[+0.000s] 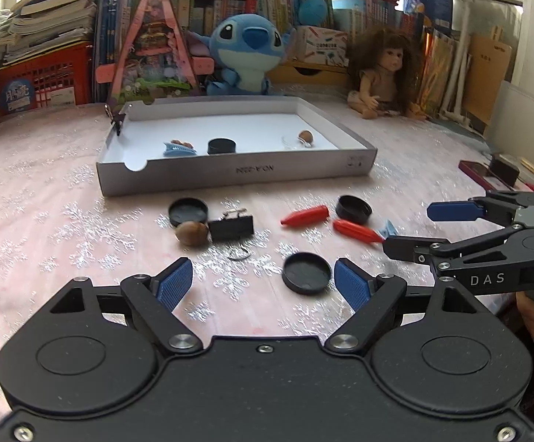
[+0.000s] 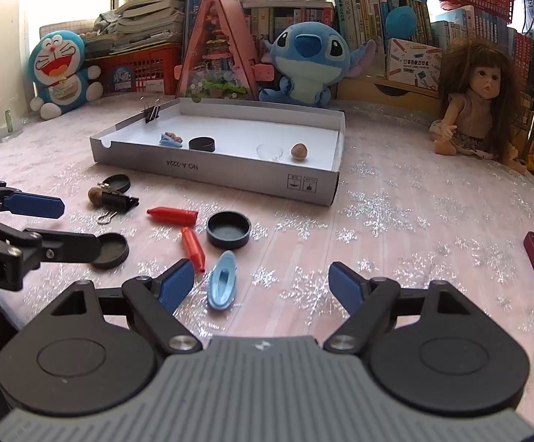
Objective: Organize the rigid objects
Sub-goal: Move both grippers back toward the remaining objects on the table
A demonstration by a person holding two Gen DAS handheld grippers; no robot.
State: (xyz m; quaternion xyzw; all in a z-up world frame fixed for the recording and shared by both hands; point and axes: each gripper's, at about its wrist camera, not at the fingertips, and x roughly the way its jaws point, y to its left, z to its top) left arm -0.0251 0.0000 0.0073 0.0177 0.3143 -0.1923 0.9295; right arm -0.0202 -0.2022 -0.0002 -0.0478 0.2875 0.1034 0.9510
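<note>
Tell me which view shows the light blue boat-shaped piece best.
Right wrist: the light blue boat-shaped piece lies whole and close on the cloth, just ahead of the open right gripper. In the left wrist view only its tip shows, behind the right gripper's finger.

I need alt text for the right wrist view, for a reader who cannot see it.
The open right gripper hovers over a pink table, holding nothing. Ahead lie a blue clip, two red caps, black lids and a white box, with toys behind.
</note>
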